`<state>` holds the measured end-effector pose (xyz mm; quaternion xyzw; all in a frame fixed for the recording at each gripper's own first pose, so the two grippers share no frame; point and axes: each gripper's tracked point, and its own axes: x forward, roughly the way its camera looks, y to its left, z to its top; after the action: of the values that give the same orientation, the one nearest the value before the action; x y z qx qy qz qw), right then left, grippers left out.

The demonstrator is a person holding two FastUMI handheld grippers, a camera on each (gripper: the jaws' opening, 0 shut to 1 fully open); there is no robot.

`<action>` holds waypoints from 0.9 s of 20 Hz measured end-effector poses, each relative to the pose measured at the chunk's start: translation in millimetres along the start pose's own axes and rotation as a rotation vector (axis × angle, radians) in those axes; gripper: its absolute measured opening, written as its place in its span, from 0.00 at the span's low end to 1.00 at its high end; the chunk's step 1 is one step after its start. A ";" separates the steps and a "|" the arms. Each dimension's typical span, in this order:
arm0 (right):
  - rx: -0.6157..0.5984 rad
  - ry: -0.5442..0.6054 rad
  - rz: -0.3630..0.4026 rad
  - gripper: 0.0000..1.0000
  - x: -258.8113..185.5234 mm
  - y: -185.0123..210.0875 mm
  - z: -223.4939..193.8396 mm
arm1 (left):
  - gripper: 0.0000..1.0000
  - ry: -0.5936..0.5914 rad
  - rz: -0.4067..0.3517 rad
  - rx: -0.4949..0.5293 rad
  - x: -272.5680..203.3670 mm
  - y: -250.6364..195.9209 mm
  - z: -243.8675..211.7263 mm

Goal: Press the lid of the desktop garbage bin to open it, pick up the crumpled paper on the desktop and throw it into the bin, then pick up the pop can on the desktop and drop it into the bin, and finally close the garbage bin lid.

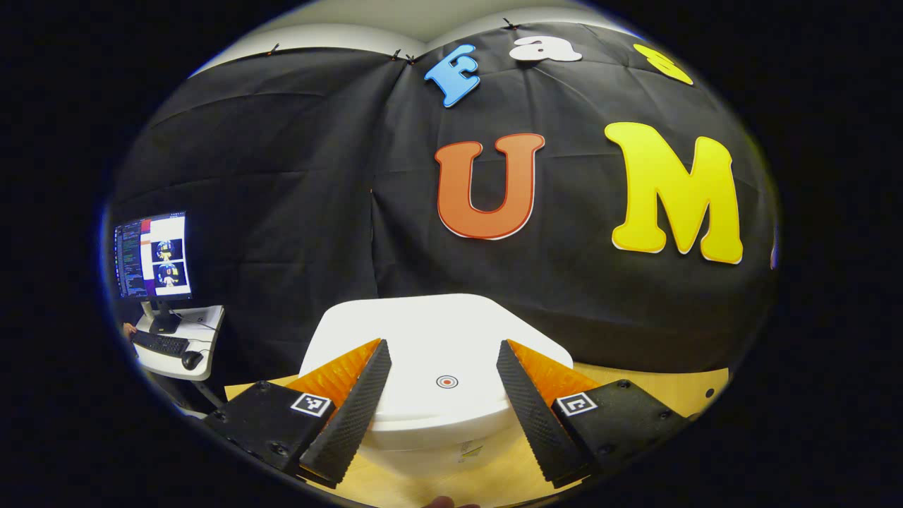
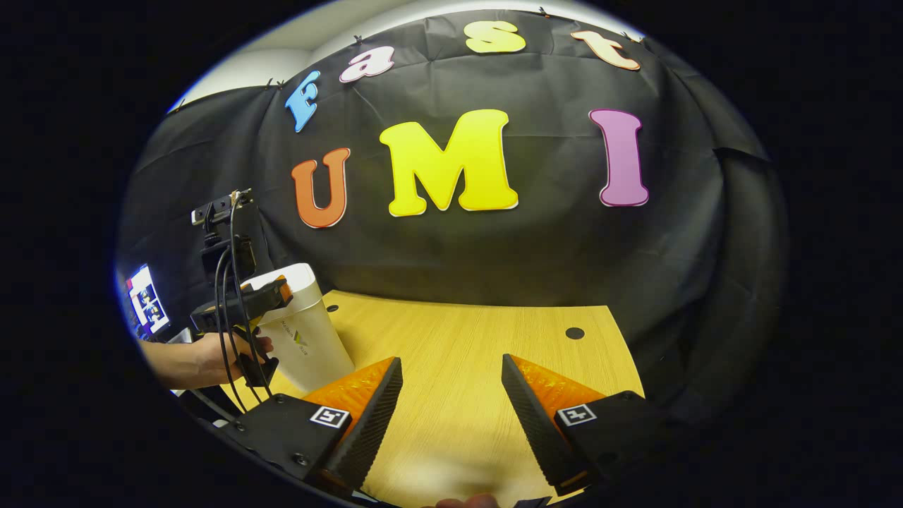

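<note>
The garbage bin [image 1: 437, 374] stands on the wooden desktop [image 2: 480, 339], near the desktop's left rear corner and close to the black cloth wall. Its white lid [image 1: 423, 331] is down and carries a small round target mark [image 1: 446, 382] near the front edge. The left gripper [image 1: 441, 395] is positioned directly over the bin, its jaws spread wide to either side of the target mark and gripping nothing; whether the fingers [image 1: 353, 409] contact the lid cannot be determined. In the right gripper view, that same left gripper [image 2: 243, 303] sits at the bin's top edge, held by a hand [image 2: 226, 356], with black cables [image 2: 229, 282] running up from it. The right gripper [image 2: 451, 416] is well to the right of the bin, above bare desktop, with its jaws also wide apart and holding nothing. Beyond the bin's left side, off the desktop, a monitor [image 1: 152, 255], keyboard [image 1: 159, 343] and mouse [image 1: 191, 360] occupy a small white side table [image 1: 204, 331].
</note>
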<state>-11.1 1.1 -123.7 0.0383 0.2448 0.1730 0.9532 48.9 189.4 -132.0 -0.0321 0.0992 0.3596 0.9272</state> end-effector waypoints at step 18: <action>-0.044 -0.266 -0.180 0.89 -51.0 5.3 73.8 | 0.98 -0.214 -0.498 0.106 -91.4 -50.4 90.7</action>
<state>-19.1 -10.8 -35.0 0.0180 0.1150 0.0854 0.9895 31.5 103.6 -24.9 0.0311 0.0083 0.1162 0.9927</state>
